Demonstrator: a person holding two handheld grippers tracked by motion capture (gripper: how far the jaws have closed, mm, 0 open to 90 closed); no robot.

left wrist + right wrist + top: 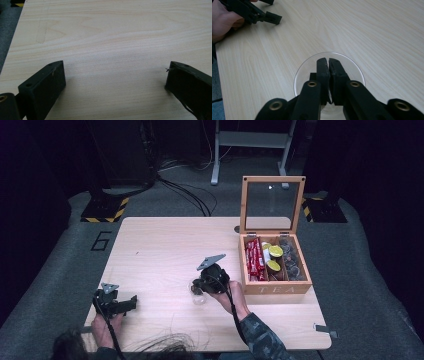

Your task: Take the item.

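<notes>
overhead and close finger cameras share the table (160, 245).

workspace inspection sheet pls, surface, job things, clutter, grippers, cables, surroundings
surface: pale wooden table, mostly bare
job's things: clear glass cup upright under the right gripper; open wooden tea box at the table's right with red sachets and yellow-lidded pods
clutter: nothing seen
grippers: right gripper's jaws shut on the cup's rim; left gripper open, resting on the table
cables: one trails from each gripper; black cables on floor
surroundings: grey floor, hazard-striped stand bases, metal frame
</notes>
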